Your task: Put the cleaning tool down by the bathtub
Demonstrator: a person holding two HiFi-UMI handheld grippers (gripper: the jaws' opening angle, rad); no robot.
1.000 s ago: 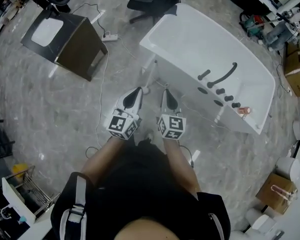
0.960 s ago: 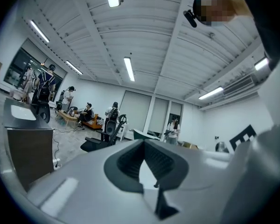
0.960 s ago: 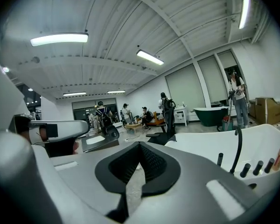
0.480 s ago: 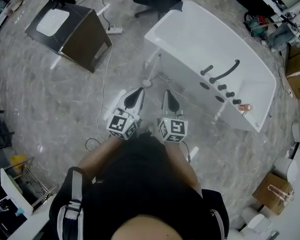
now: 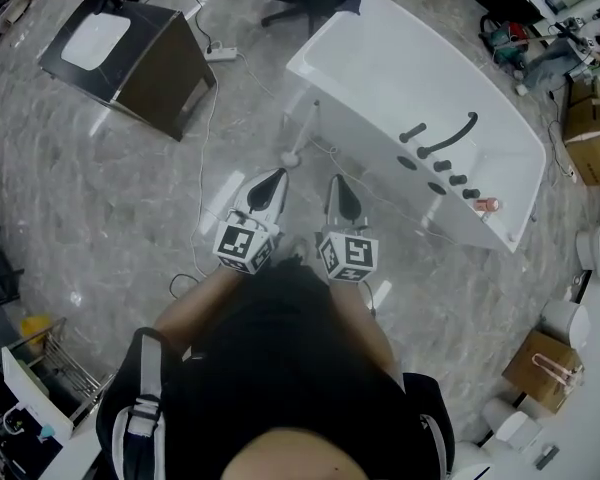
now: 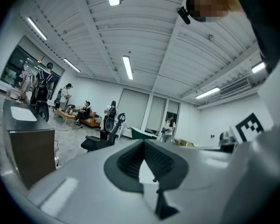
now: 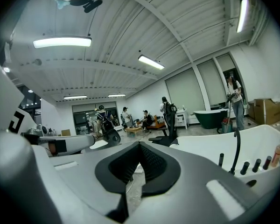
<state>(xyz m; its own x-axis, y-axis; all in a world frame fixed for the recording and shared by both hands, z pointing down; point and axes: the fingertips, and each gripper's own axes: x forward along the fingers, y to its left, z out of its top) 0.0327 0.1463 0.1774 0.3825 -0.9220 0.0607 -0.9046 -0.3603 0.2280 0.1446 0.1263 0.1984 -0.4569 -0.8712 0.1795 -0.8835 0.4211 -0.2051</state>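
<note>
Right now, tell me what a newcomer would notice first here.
The big white bathtub fills the upper right of the head view, black taps along its rim. A white cleaning tool stands on the floor by its near corner. Below, the left claw and right claw point toward it, both shut and empty.

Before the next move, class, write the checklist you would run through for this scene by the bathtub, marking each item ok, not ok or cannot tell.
1. Cleaning tool down beside bathtub: ok, head on the floor.
2. Left gripper shut and empty: ok.
3. Right gripper shut and empty: ok.
4. Tool propped steadily: cannot tell.
5. Floor free of trip hazards: not ok, cable trails nearby.
</note>
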